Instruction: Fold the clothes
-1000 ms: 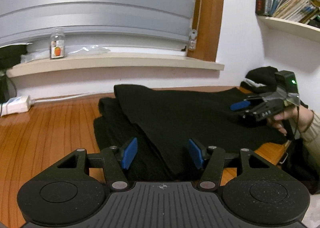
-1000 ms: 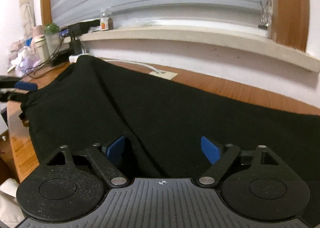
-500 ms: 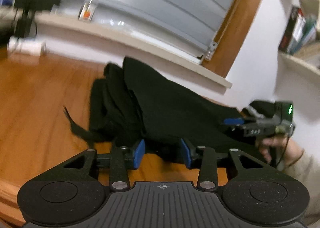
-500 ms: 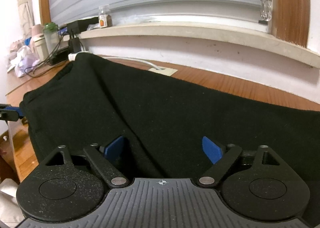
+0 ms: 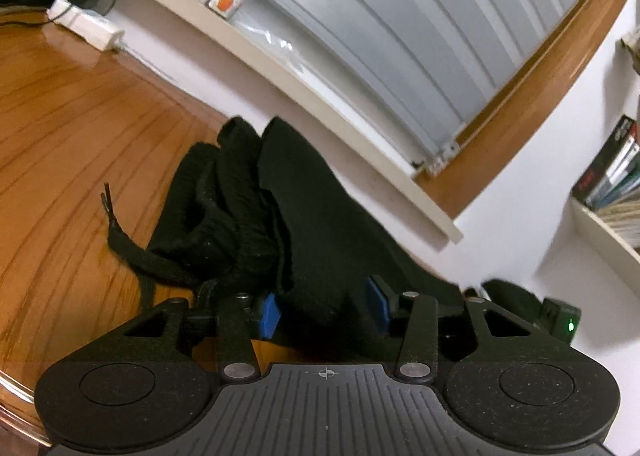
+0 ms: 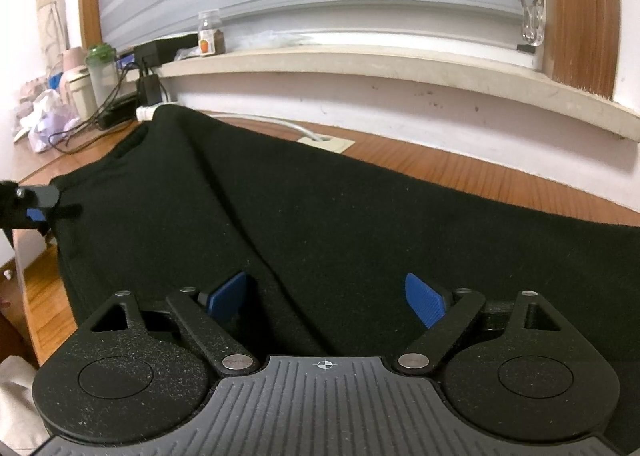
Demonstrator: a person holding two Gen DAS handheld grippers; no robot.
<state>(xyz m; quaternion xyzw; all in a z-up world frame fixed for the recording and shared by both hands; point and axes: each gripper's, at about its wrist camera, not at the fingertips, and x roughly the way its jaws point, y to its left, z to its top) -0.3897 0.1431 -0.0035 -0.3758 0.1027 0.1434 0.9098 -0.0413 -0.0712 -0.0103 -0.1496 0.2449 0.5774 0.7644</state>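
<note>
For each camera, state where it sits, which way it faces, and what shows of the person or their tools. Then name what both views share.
Left wrist: on the left hand-held gripper, rolled, facing along the black garment on the wooden table toward the windowsill; its blue pads straddle a fold.
Right wrist: on the right hand-held gripper, jaws wide over the garment, facing the windowsill; the other gripper's tip shows far left.
Shared: garment, table, windowsill, small jar.
</note>
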